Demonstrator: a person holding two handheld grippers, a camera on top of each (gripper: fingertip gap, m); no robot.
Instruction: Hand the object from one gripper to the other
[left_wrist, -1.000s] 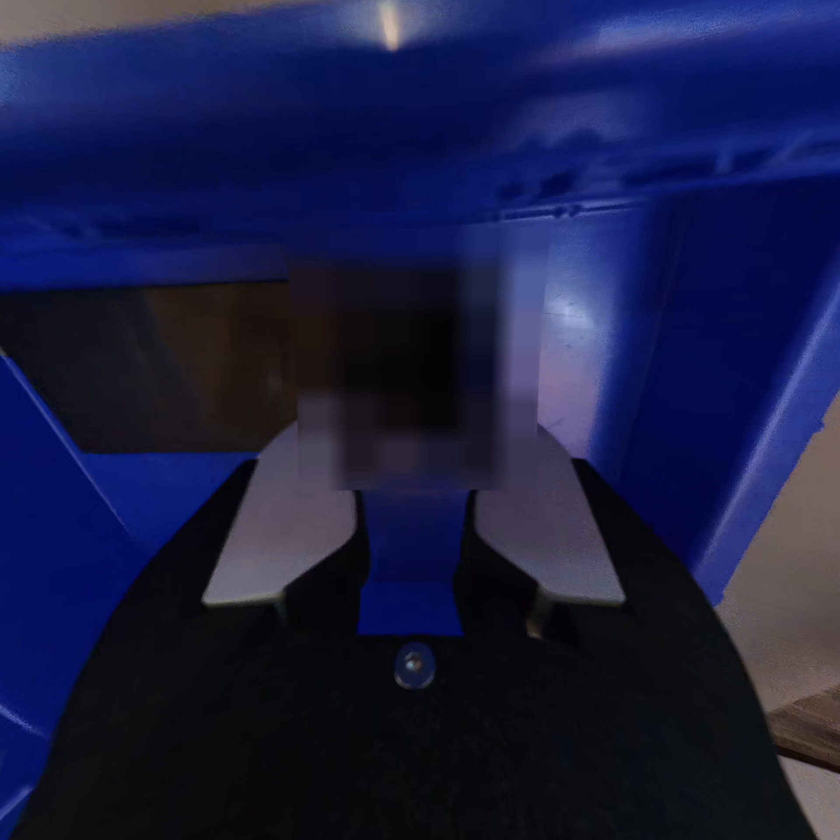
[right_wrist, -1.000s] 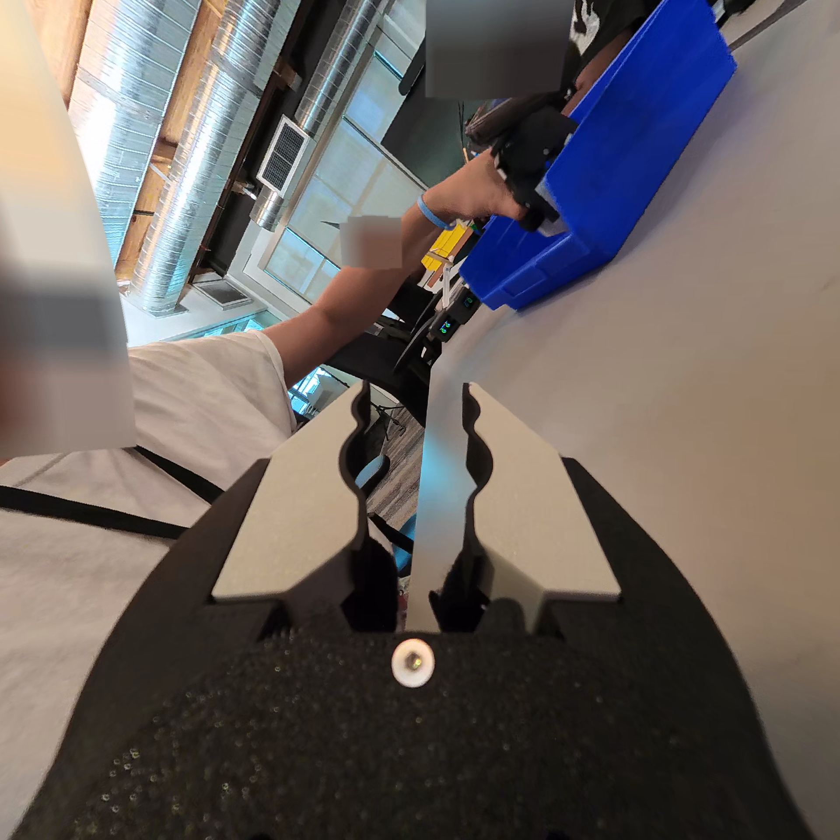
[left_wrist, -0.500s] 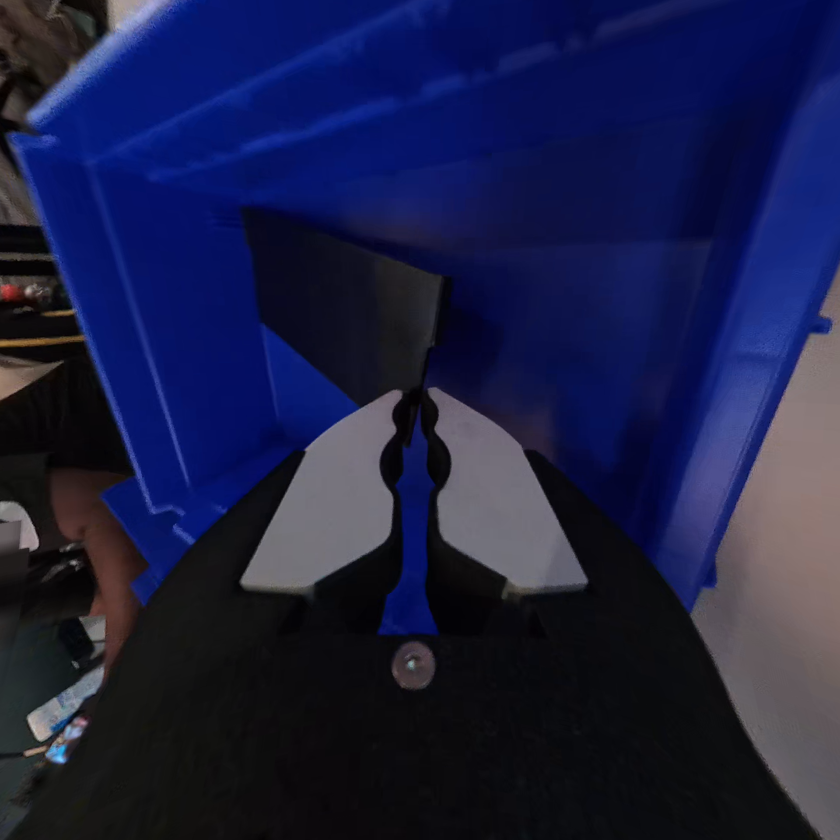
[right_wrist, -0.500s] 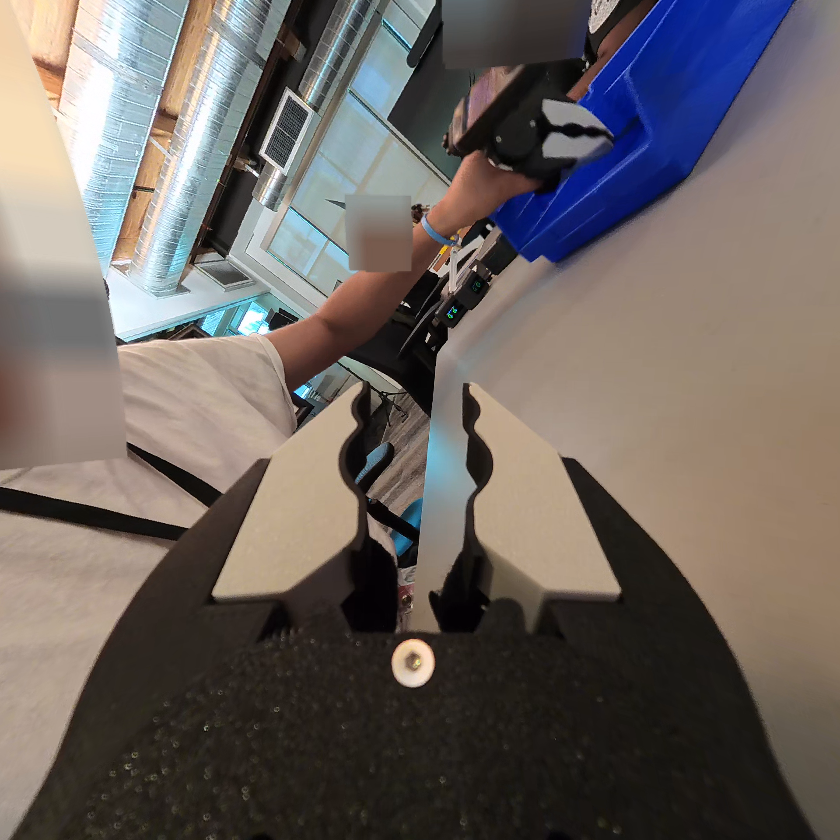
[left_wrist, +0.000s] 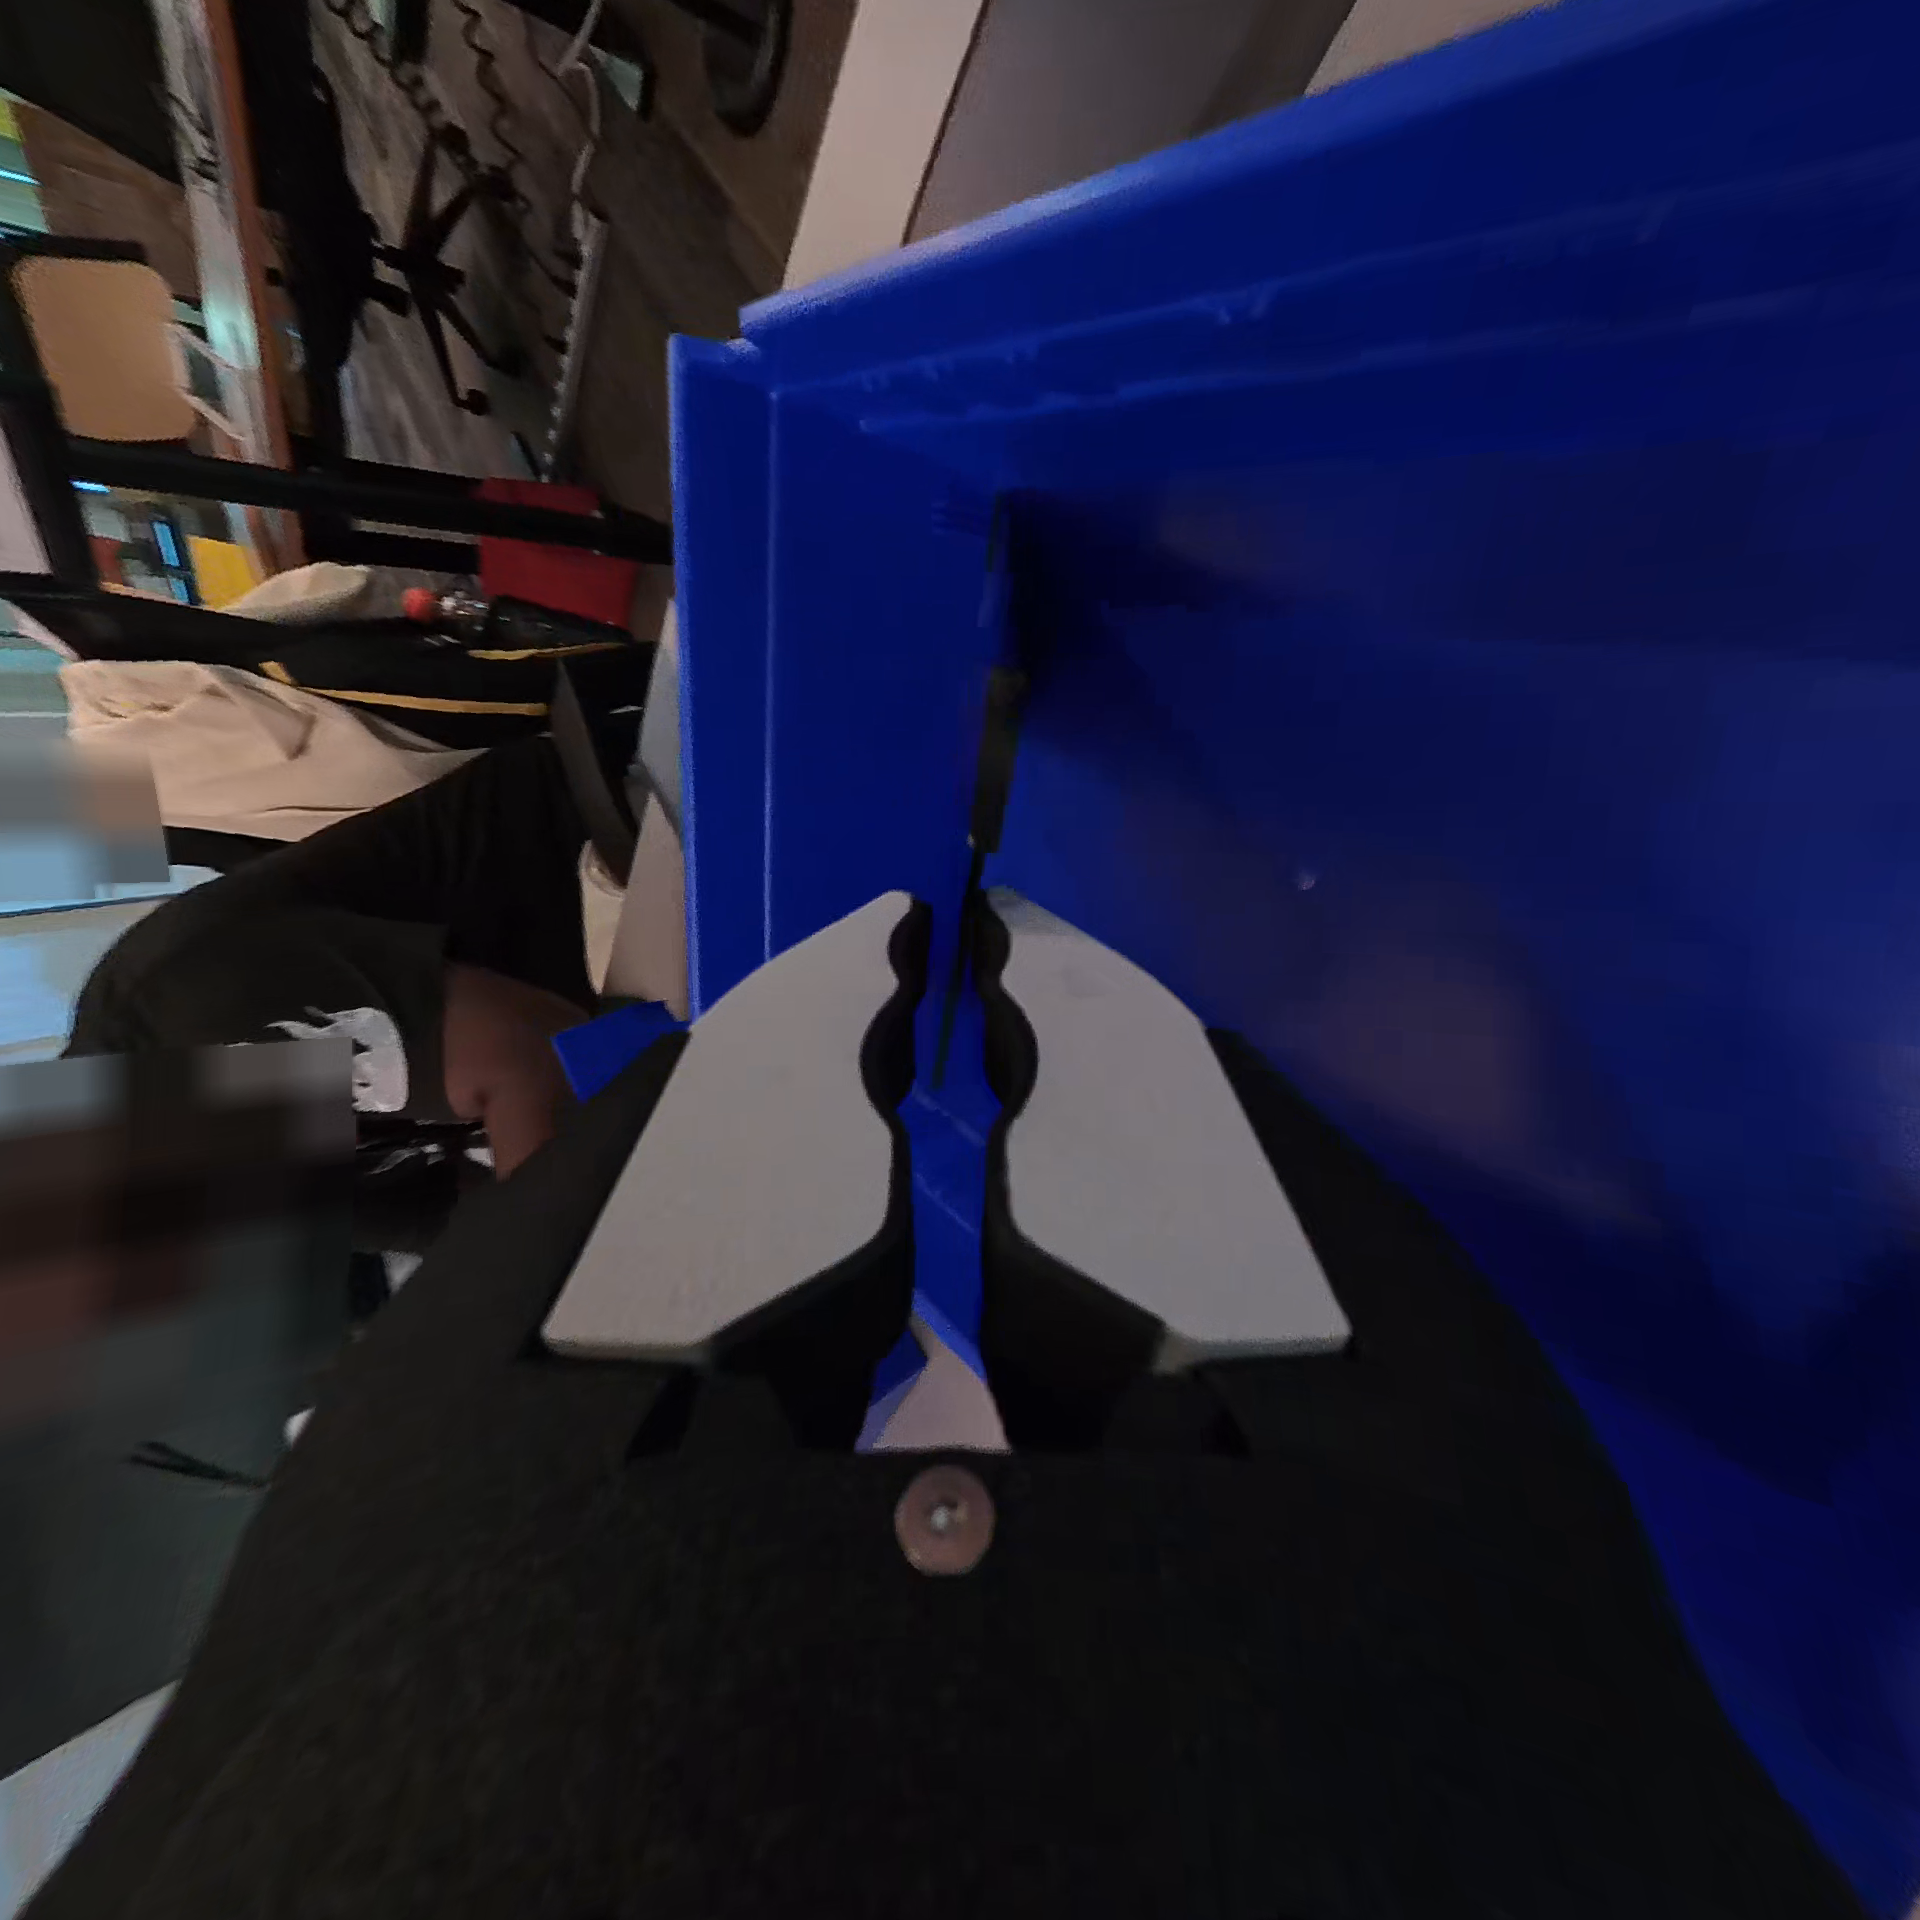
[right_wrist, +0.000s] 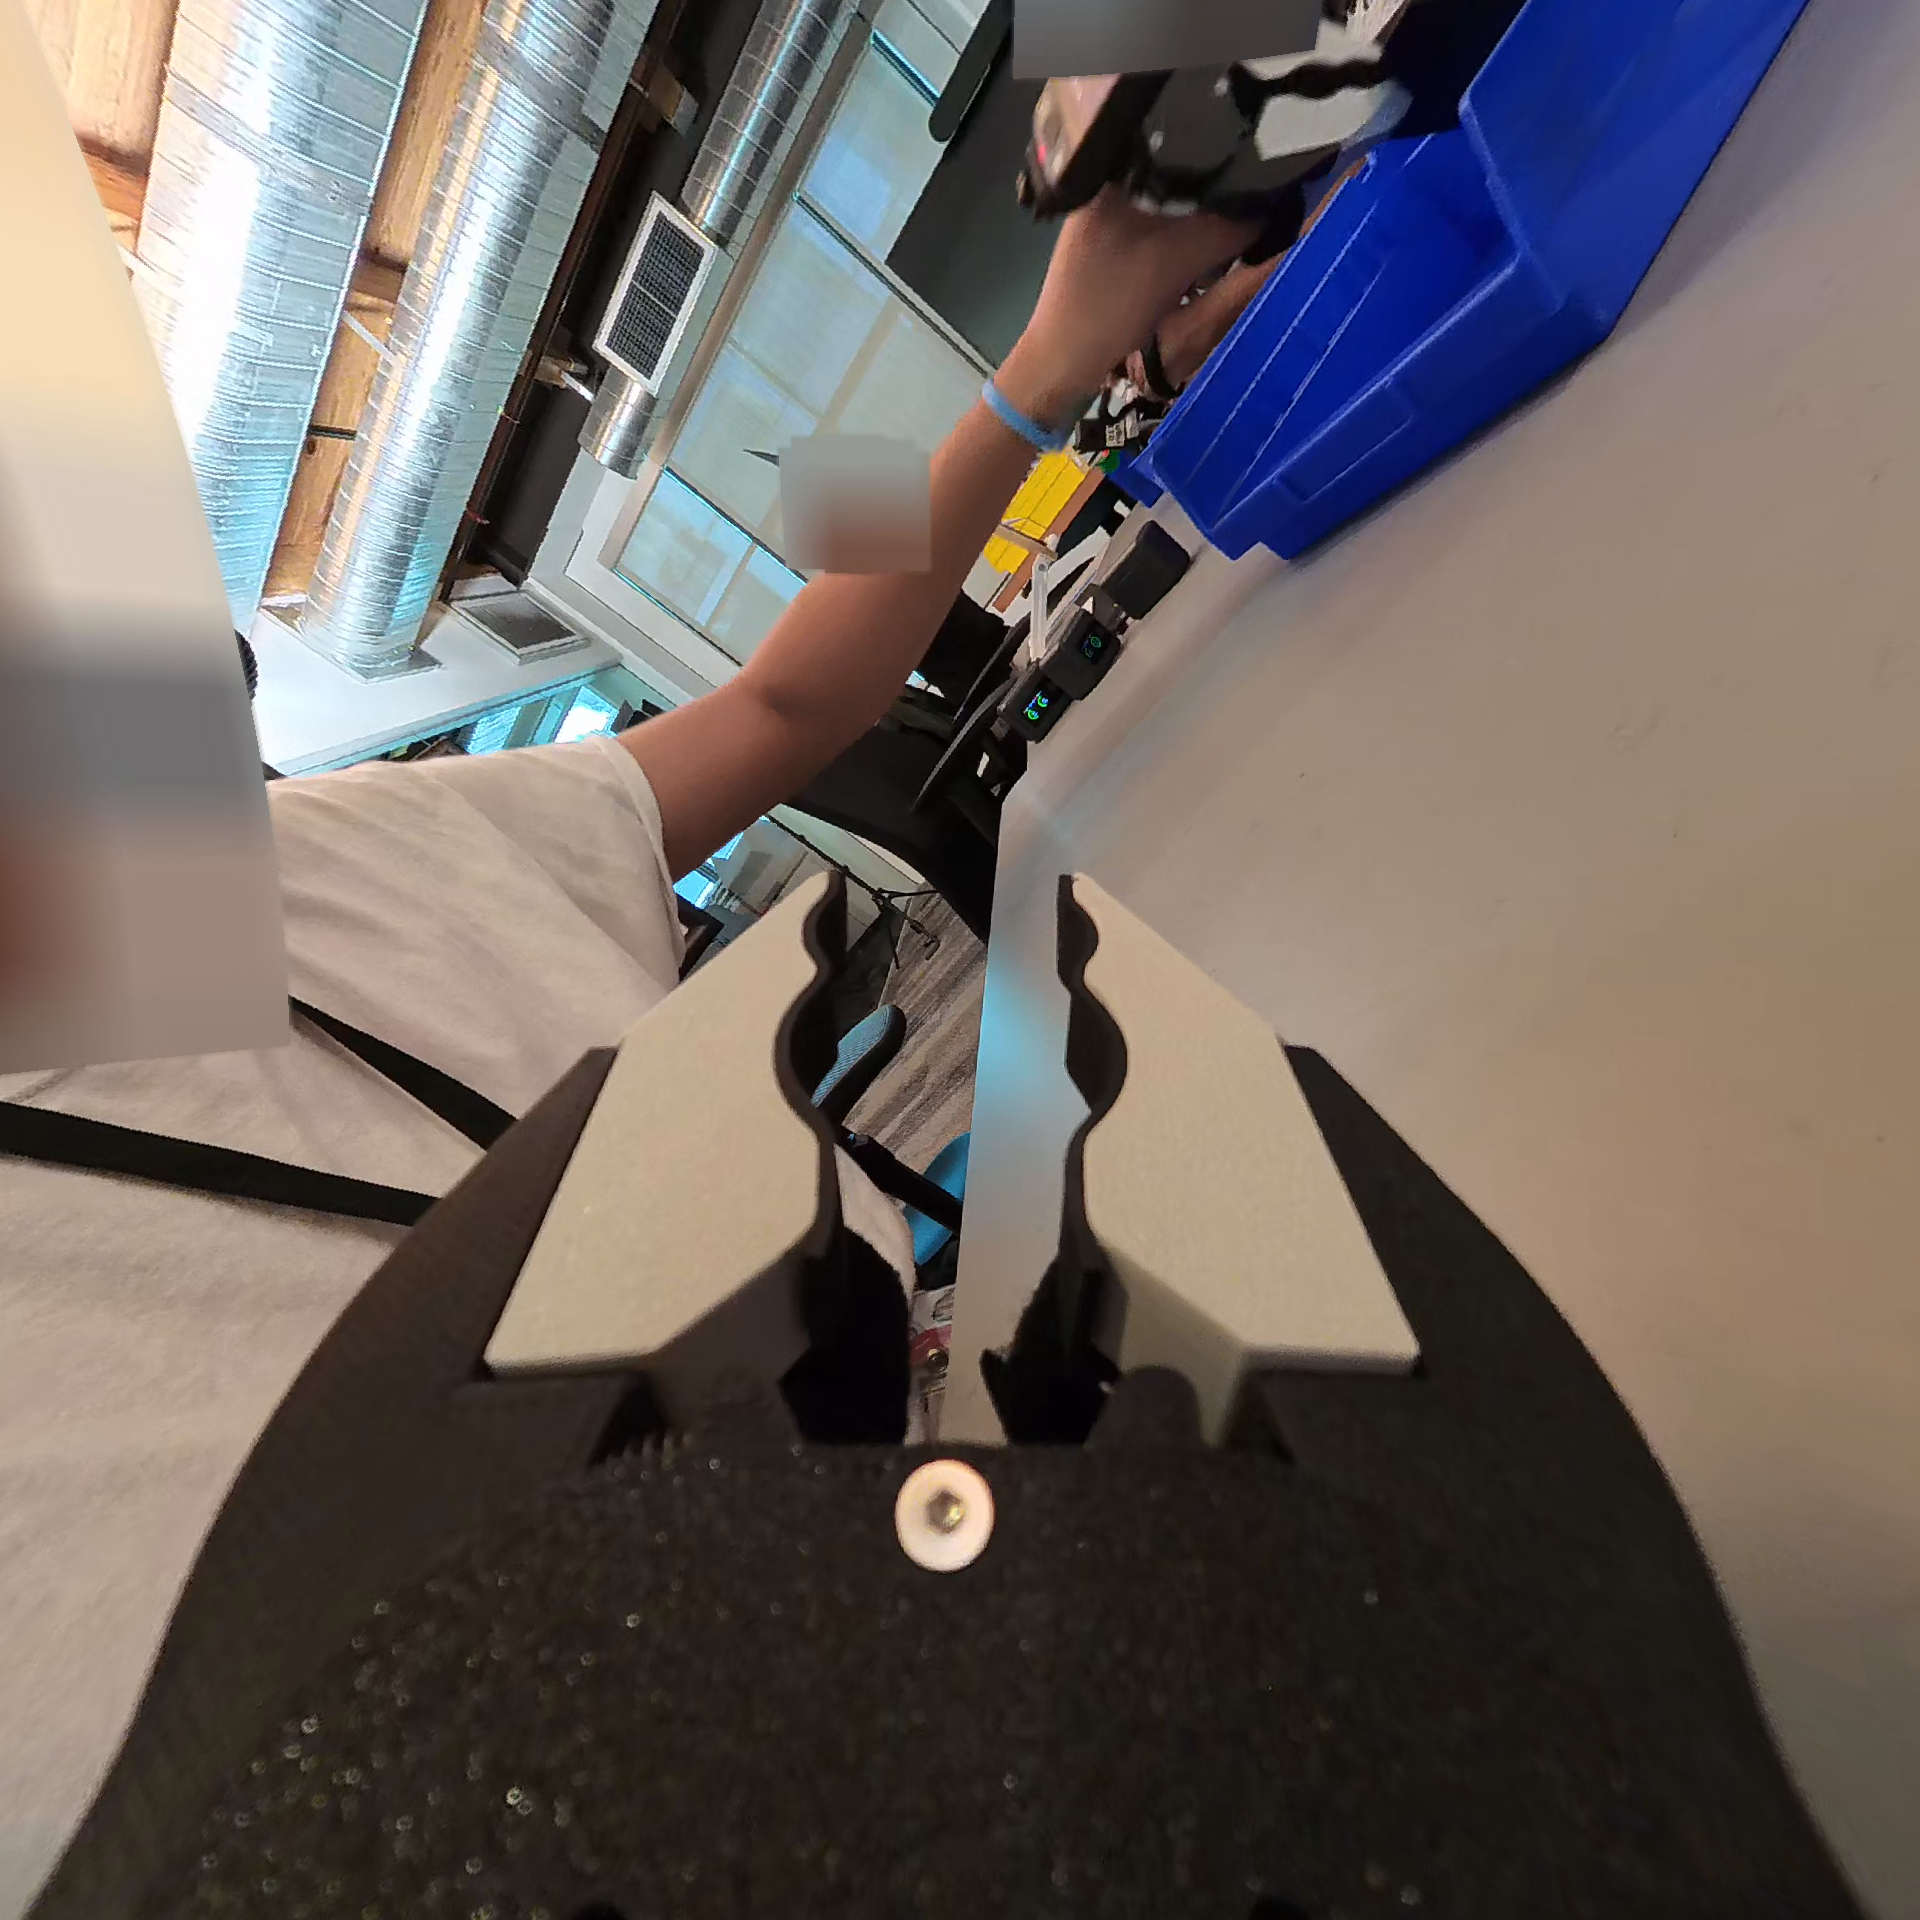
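Observation:
My left gripper (left_wrist: 954, 914) is shut on a thin dark flat sheet (left_wrist: 992, 727). The sheet shows edge-on and sticks out past the fingertips, in front of the inner wall of a blue bin (left_wrist: 1455, 727). In the right wrist view the left gripper (right_wrist: 1309, 109) hangs in a hand above the blue bin (right_wrist: 1455, 312) at the far top right. The sheet cannot be made out there. My right gripper (right_wrist: 951, 904) is open and empty, low over the edge of the grey table (right_wrist: 1558, 935), far from the left one.
A person's bare arm (right_wrist: 831, 644) in a white shirt reaches across to the bin. Small black devices with lit screens (right_wrist: 1070, 675) sit at the table edge near the bin. Office chairs and the floor lie beyond the edge. One gripper's finger ends stand about 50 cm off the other's.
My left gripper closed on the dark sheet inside the bin, then rose and turned with it, so the sheet now shows edge-on. My right gripper stayed open and still.

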